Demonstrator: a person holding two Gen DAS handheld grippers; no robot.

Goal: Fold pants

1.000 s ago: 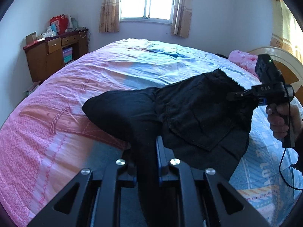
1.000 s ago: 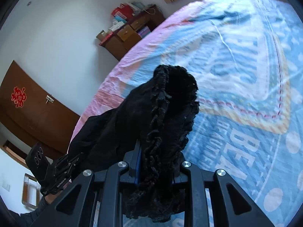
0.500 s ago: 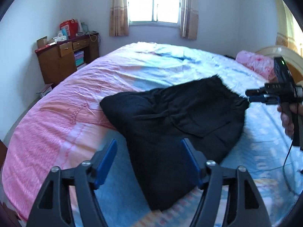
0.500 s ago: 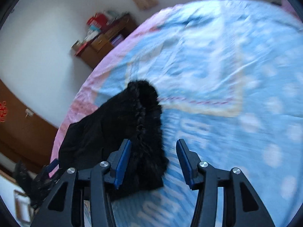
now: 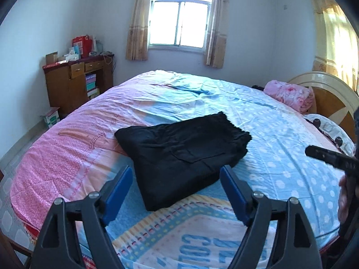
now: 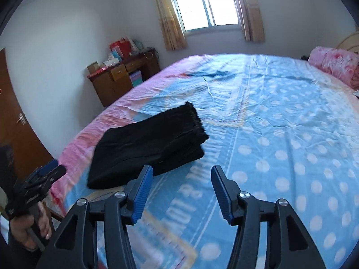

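The black pants (image 5: 181, 154) lie folded in a compact stack on the bed, a back pocket facing up; they also show in the right wrist view (image 6: 148, 150). My left gripper (image 5: 177, 192) is open and empty, held above the bed just short of the pants' near edge. My right gripper (image 6: 181, 192) is open and empty, to the right of and behind the stack. The right gripper's body (image 5: 332, 159) shows at the right edge of the left wrist view, and the left gripper (image 6: 42, 179) shows at the lower left of the right wrist view.
The bed (image 5: 280, 139) has a pink and blue sheet. A pink rolled blanket (image 5: 289, 94) and a patterned pillow (image 5: 329, 130) lie by the headboard at right. A wooden cabinet (image 5: 76, 83) stands at the left wall, and a brown door (image 6: 15, 121) is far left.
Both grippers let go of the pants, opened and pulled back. The pants dropped from being held up and now lie folded flat on the bed.
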